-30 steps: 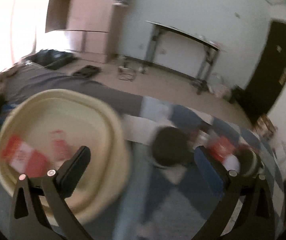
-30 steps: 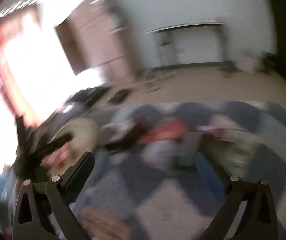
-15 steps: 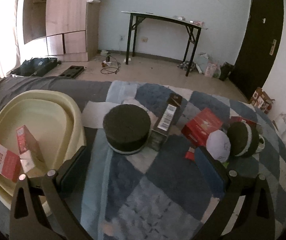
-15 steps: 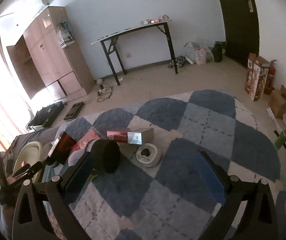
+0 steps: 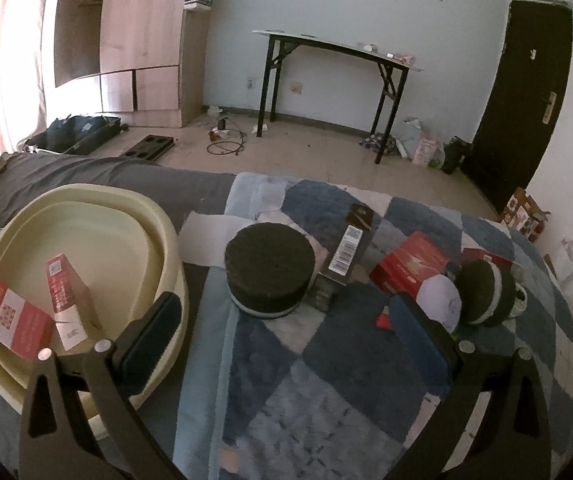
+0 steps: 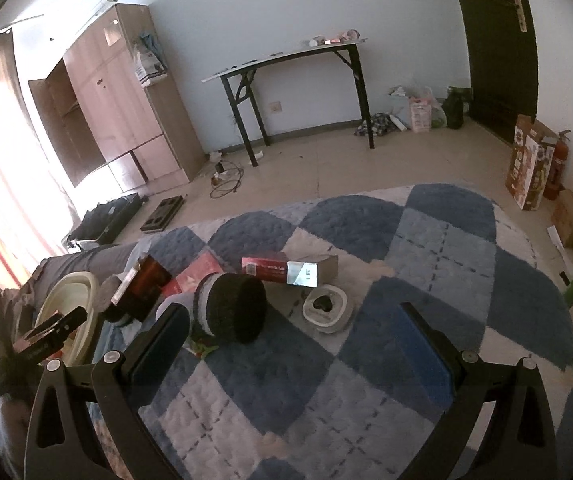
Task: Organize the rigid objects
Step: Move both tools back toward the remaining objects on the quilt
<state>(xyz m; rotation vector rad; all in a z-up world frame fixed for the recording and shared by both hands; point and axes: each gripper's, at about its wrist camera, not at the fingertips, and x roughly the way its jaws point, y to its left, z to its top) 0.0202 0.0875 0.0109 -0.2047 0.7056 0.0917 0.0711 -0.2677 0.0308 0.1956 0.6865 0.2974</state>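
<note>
Both the left gripper and right gripper are held agape and empty; the round black pad, just ahead, could be nudged off-grasp if approached crookedly.

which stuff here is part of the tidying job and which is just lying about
Job:
cream basin
two red boxes in the basin
black round sponge
dark barcode box
red box
left gripper, open

Lying about:
folding table
wardrobe
cable
</note>
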